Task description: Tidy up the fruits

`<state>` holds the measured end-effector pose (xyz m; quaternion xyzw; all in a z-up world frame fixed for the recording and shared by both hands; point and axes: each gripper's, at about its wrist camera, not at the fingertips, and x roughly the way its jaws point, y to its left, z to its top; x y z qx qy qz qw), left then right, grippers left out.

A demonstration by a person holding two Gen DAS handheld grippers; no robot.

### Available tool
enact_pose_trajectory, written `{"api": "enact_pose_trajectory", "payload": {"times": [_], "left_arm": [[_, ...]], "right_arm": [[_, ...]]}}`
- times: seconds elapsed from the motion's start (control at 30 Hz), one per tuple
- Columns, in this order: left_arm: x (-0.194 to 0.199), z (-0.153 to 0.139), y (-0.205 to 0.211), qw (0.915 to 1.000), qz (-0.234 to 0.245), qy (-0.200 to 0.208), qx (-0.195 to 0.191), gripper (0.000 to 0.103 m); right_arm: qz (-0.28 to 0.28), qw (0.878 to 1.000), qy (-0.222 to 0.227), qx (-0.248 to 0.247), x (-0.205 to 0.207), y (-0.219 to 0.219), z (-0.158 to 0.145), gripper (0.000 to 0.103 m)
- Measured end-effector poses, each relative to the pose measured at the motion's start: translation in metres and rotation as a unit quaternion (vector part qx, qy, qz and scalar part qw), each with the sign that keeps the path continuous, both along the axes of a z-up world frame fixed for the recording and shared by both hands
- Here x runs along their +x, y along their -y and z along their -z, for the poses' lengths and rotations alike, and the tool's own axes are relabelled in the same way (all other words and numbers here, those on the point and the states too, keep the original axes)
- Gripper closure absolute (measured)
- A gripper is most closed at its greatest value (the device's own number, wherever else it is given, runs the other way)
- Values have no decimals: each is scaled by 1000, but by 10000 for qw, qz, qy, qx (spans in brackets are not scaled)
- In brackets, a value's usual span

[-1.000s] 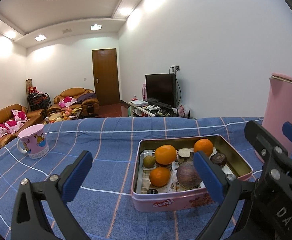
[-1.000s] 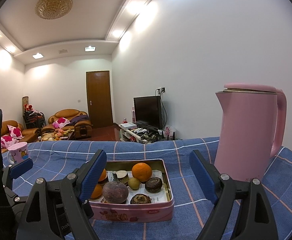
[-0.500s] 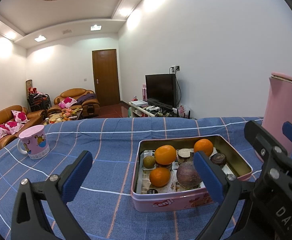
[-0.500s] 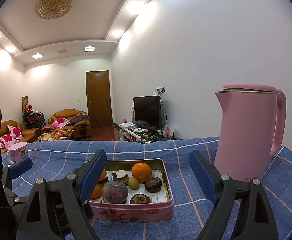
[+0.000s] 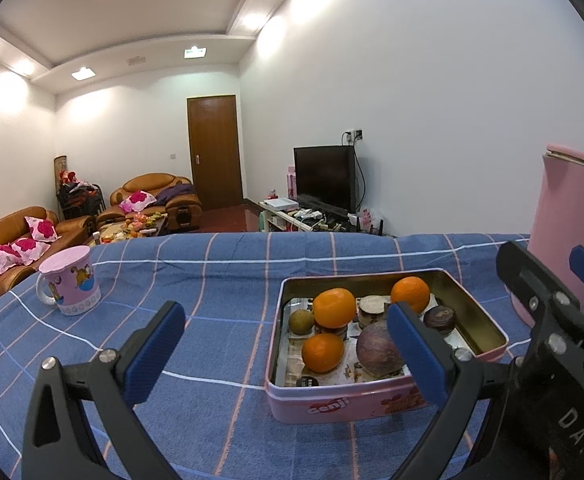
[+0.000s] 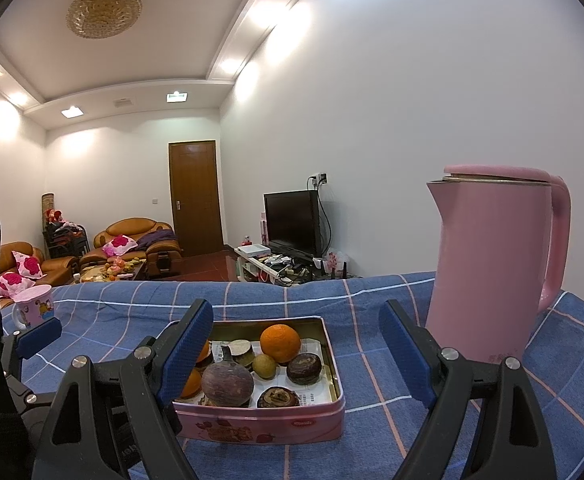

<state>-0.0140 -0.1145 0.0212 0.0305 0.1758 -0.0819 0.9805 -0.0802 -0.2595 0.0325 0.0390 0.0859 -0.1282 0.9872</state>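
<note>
Fruits point(image 5: 333, 307), orange and dark purple, fill a pink tin point(image 5: 331, 402); both grippers' fingers point(image 6: 186, 350) apart, empty.

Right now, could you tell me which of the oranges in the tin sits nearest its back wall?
The orange at the far right, near the pink kettle.

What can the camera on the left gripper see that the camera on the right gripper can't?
Only the left wrist view shows three oranges in full; the right wrist view shows one whole, the others mostly hidden behind a finger.

Only the right wrist view shows the whole pink kettle with its handle and lid; the left one cuts it off at the edge.

Both show the pink tin of fruit with the big purple fruit, the pink mug and the blue checked cloth. Both also show the left gripper and the right gripper, each open and empty.
</note>
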Motion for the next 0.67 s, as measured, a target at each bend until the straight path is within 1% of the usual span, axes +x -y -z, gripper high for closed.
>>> {"api": "enact_pose_trajectory", "payload": {"times": [0.27, 0.67], "left_arm": [[5, -1, -1, 10000, 27, 3, 88, 0], [4, 1, 1, 9999, 38, 18, 116, 0]], "right_arm": [[34, 10000, -26, 19, 0, 0, -1, 17], [71, 10000, -61, 21, 2, -1, -2, 17]]}}
